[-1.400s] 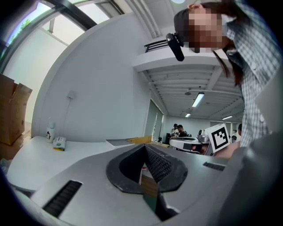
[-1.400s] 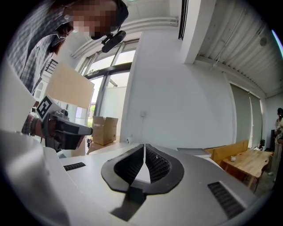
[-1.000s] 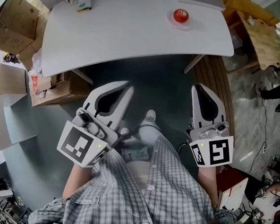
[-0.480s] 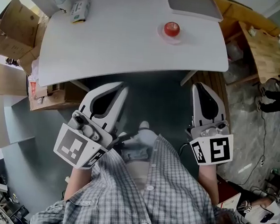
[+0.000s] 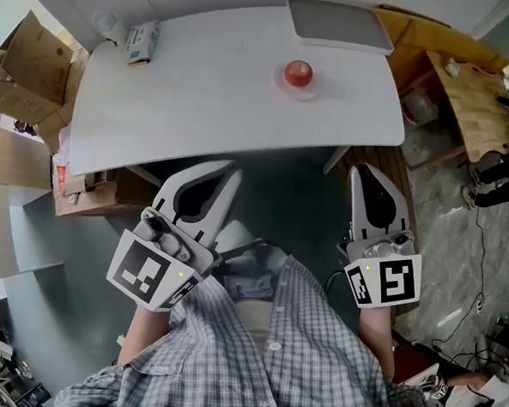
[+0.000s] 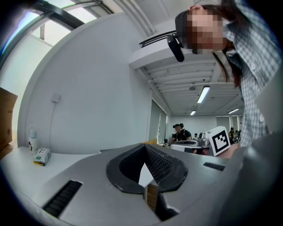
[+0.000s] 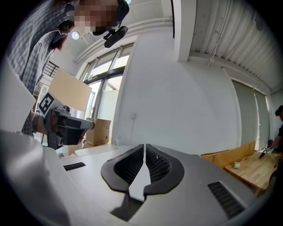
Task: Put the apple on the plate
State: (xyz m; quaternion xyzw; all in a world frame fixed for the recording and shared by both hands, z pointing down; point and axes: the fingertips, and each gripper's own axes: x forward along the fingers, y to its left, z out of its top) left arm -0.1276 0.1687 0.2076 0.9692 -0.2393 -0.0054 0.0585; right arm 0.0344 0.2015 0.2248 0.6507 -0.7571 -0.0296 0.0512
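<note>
The apple [image 5: 298, 73] is seen on the plate [image 5: 282, 83], near the far edge of the table [image 5: 202, 83]. The left gripper [image 5: 229, 167] and the right gripper [image 5: 367, 170] are pressed together, empty, off the near edge. The task is judged done, so no grasp is needed.

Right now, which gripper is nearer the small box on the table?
Left. The left gripper is off the near edge, right of the small box; the right gripper, farther right.
</note>
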